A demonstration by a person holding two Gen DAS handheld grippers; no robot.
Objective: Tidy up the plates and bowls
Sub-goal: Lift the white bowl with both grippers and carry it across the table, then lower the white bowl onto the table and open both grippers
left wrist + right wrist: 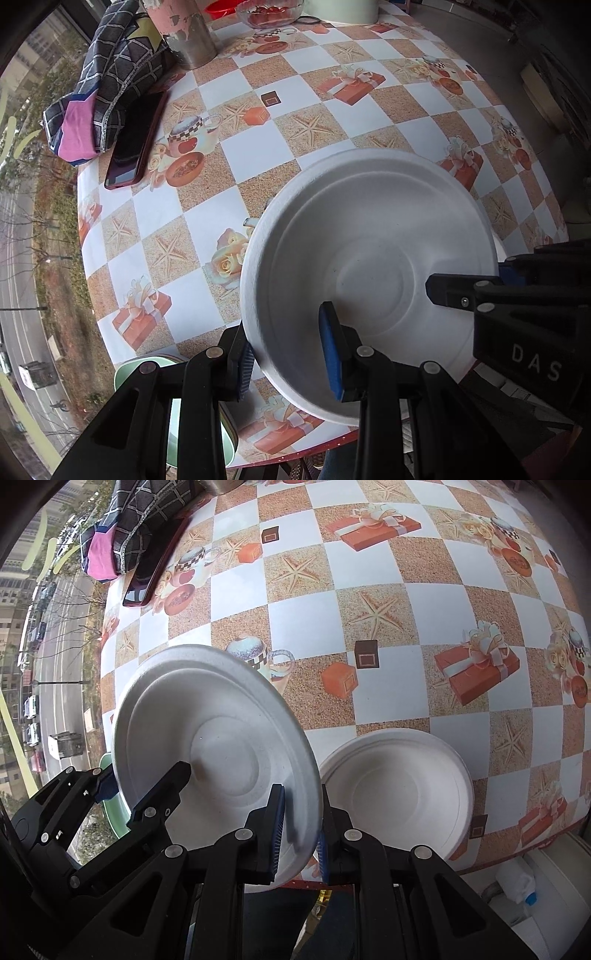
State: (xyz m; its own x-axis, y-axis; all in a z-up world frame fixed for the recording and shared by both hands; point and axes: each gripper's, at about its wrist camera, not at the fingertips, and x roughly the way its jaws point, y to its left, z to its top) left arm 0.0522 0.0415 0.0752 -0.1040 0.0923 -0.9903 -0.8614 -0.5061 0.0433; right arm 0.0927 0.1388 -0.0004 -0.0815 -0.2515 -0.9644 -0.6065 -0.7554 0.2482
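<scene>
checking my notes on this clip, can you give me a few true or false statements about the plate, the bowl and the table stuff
1. Both grippers pinch the rim of the same white plate. True: the left gripper holds one side and the right gripper the other.
2. A white bowl sits on the table beside the held plate. True.
3. The bowl has food in it. False: it is empty.
4. A phone lies on the tablecloth next to a folded checked cloth. True.
5. The plate lies flat on the table. False: in the right wrist view it is tilted and held off the surface.
6. The tablecloth is plain white. False: it is checkered with printed gift boxes and starfish.
</scene>
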